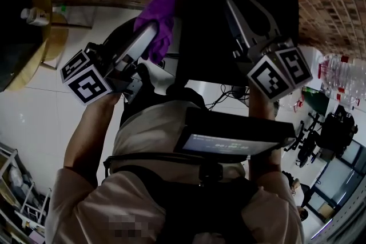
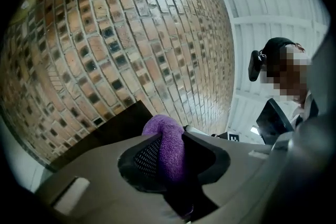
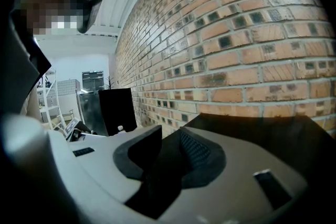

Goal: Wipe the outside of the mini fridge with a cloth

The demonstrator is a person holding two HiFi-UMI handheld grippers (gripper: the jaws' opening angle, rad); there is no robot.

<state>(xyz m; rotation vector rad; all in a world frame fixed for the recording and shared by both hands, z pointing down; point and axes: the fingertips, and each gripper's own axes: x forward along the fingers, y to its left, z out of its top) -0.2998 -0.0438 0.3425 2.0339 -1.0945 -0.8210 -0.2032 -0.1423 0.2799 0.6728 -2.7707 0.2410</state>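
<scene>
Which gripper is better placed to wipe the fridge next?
Left. The left gripper grips the cloth at the fridge's edge; the right gripper is empty, jaws slightly apart.

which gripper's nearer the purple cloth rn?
Left. The left gripper has the purple cloth clamped in its jaws; the right gripper is apart from it, over the mini fridge.

- cloth (image 1: 159,14): solid purple
- mini fridge (image 1: 200,20): plain black
- left tongs (image 2: 169,136): light grey shells, black pads with a fine mesh grid
- right tongs (image 3: 170,136): same grey shells, black pads with a dotted texture
- marker cubes (image 1: 86,82): white faces, black square codes
- brick wall (image 2: 115,50): red-brown bricks, pale mortar, dark square spots in the bricks
- floor (image 1: 40,117): white tiles, faint seam lines
- shirt (image 1: 148,128): beige, black straps across it
</scene>
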